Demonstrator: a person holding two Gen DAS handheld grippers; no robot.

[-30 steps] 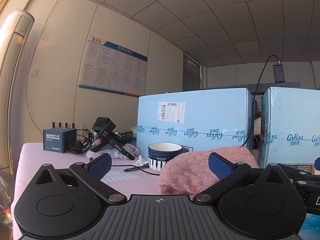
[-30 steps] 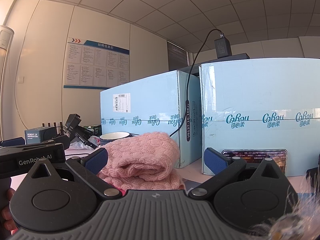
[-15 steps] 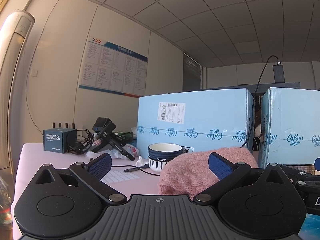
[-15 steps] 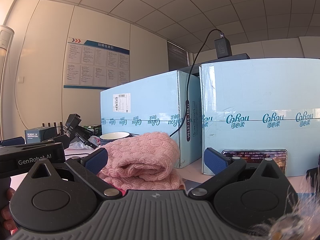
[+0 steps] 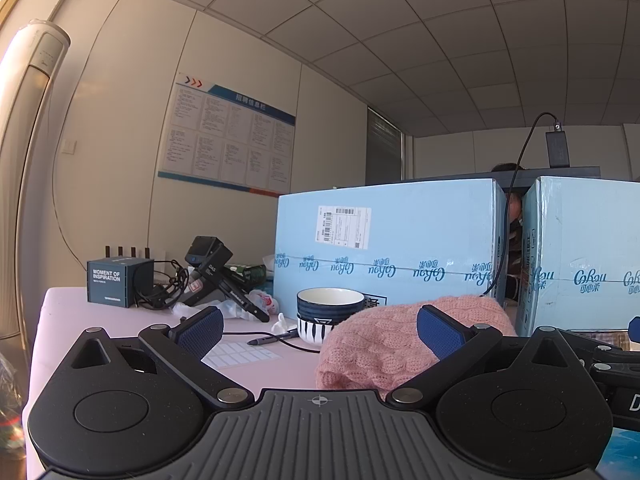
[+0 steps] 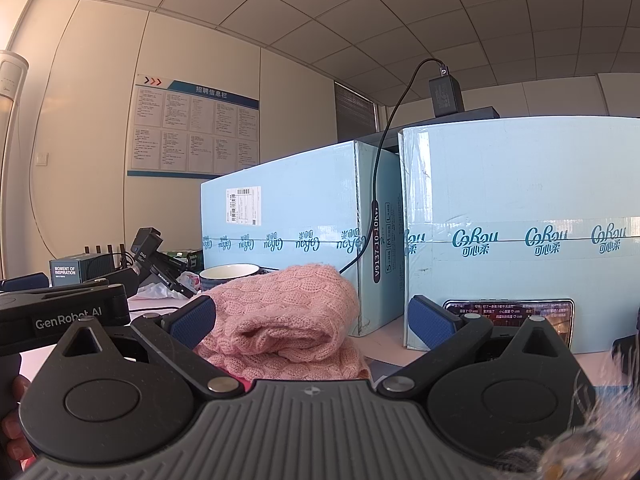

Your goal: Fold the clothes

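Nothing has shifted since the earlier frames: both grippers sit where they were and the pink knit sweater [image 6: 280,316] has not stirred. The left gripper [image 5: 320,330] is spread wide, its blue-padded fingers [image 5: 200,328] well apart and gripping nothing, and the sweater's near edge lies between them, nearer the right-hand pad. The right gripper [image 6: 314,320] is likewise released, fingers [image 6: 434,322] far apart, with the sweater in the gap, bunched against the left-hand pad and not pinched. The sweater is a folded, rounded heap resting on the pale pink table [image 5: 64,312], directly in front of the light blue carton [image 5: 384,252] that bears a shipping label. Taking that carton as the landmark: a dark blue bowl [image 5: 330,306] with a white inside stands on a striped one just in front of it, immediately left of the sweater; a pen [image 5: 272,338] and a sheet of white labels [image 5: 240,354] lie further forward and left; a black handheld camera [image 5: 216,276] and a small dark box [image 5: 118,282] printed "MOMENT OF INSPIRATION" sit well to its left. A second blue carton [image 6: 520,232] stands just to its right, a black cable [image 6: 380,152] hanging down between the two, and a phone [image 6: 508,314] leans against that second carton's base. A hand [image 6: 14,420] shows at the right wrist view's lower left edge, under the other gripper's body.
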